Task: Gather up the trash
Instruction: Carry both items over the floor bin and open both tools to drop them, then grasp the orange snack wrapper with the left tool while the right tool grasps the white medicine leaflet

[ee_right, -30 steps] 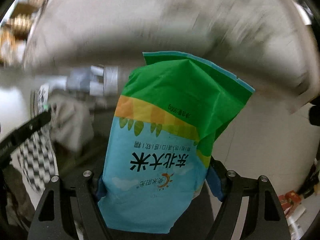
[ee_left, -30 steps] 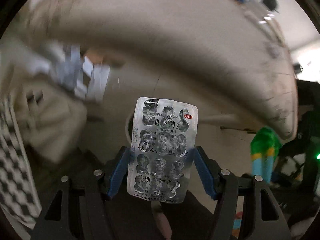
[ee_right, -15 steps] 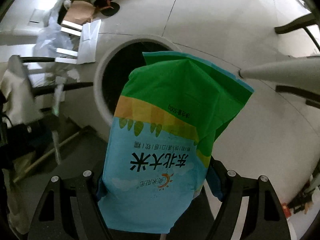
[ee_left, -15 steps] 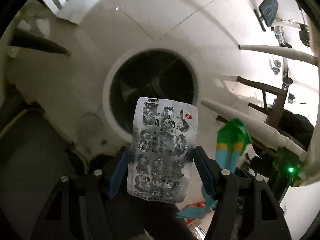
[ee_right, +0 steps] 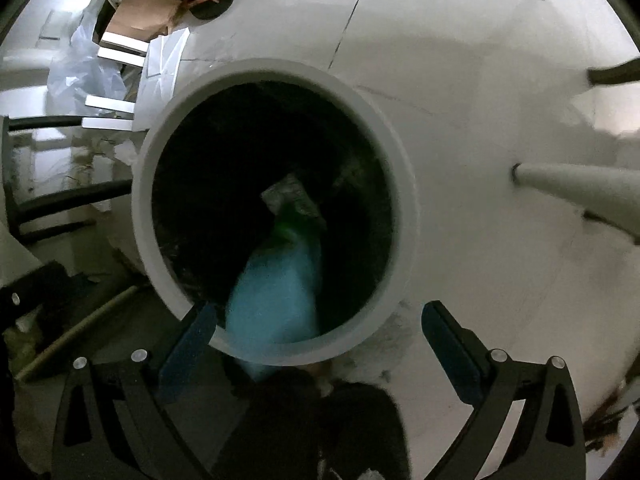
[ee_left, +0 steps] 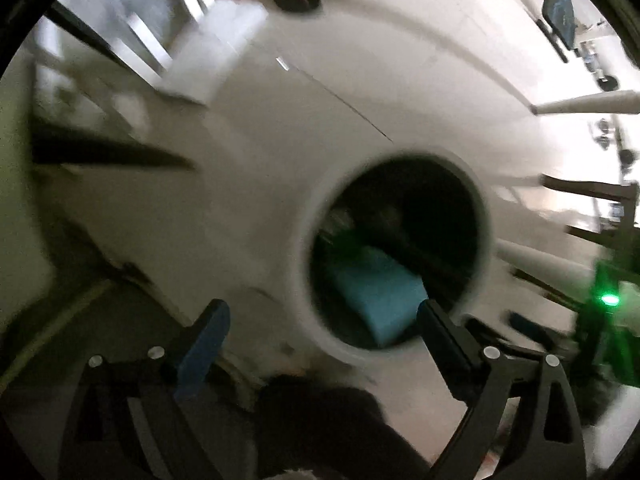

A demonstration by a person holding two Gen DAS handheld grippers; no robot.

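A round bin [ee_right: 400,184] with a white rim and a dark inside stands on the pale floor below both grippers. My right gripper [ee_right: 318,316] hangs above its near rim, jaws opening wide, pads touching nothing. The blue and green rice bag [ee_right: 276,300] drops free into the bin, blurred. A silver blister pack [ee_right: 292,198] lies deeper inside. My left gripper [ee_left: 322,320] hovers beside the bin [ee_left: 486,240], jaws opening, with nothing between them. The bag [ee_left: 376,292] shows inside the bin there too.
White table legs [ee_right: 580,184] slant in at the right. Cardboard, clear plastic and white boards [ee_right: 136,20] are piled at the upper left, with dark chair legs [ee_right: 60,200] beside the bin. A green light [ee_left: 608,300] glows on the other gripper.
Both grippers sank toward the bin and opened. The left let go of the blister pack and the right let go of the rice bag; both things are now in the bin.
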